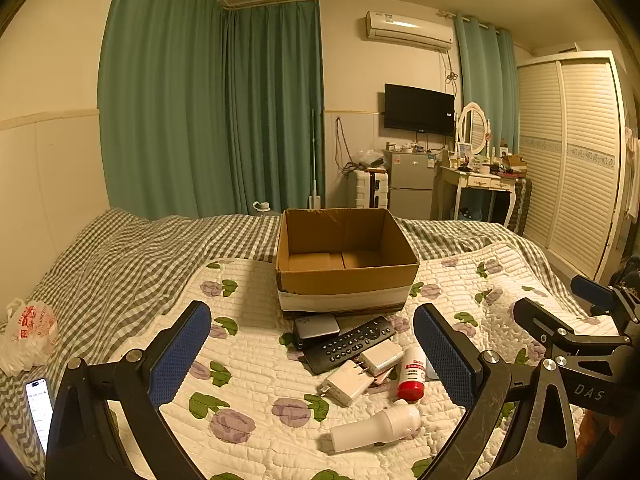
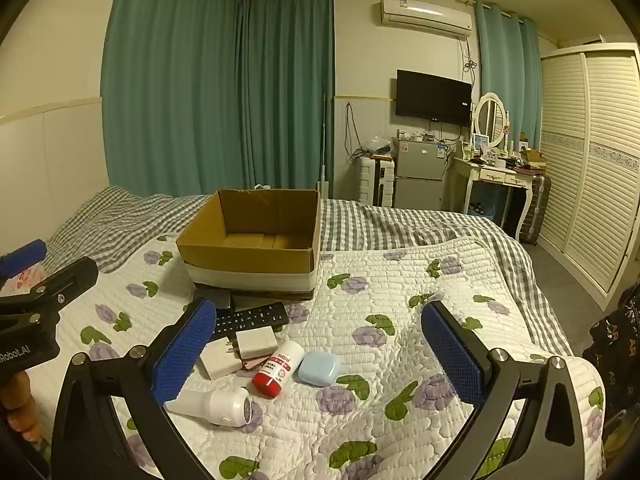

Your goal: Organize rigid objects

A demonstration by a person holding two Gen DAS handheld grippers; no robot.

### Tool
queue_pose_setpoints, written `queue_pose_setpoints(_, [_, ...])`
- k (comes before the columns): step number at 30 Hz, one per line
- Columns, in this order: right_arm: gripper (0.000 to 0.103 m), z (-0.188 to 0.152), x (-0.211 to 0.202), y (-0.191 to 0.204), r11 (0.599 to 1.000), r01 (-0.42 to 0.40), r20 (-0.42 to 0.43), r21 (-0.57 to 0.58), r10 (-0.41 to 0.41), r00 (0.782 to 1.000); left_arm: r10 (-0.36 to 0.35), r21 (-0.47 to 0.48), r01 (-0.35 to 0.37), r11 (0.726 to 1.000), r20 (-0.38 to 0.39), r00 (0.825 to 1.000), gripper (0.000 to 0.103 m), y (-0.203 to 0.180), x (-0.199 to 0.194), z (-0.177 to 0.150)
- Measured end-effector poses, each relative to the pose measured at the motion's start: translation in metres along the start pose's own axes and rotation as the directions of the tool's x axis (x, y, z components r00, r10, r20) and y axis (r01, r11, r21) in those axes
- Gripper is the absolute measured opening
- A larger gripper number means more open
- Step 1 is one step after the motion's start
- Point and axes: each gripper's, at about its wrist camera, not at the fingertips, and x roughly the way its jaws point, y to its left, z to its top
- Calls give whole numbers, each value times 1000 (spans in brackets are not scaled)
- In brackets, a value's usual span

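Both sets of jaws spread wide, empty, above the floral quilted bed (image 2: 400, 280). Ahead between them: black remote control (image 1: 346, 342), white chargers (image 1: 347, 383), red-capped white bottle (image 1: 413, 374), white cylindrical device (image 1: 376, 426); open brown cardboard box (image 1: 344, 260) farther off.

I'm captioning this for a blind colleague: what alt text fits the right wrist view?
An open right gripper hovers over a floral quilt strewn with a remote, white chargers, a red-capped bottle and a blue case. Behind them sits an empty cardboard box.

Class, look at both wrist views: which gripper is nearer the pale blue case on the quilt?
Right. The right gripper hovers open just before the pale blue case; the left gripper sits farther left, over the chargers.
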Motion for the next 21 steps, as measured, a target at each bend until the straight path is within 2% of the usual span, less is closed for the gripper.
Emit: queue_pose_setpoints(21, [103, -2, 1, 2, 1000, 8, -8, 0, -8, 1000, 2, -1, -2, 1000, -2, 1000, 103, -1, 1, -2])
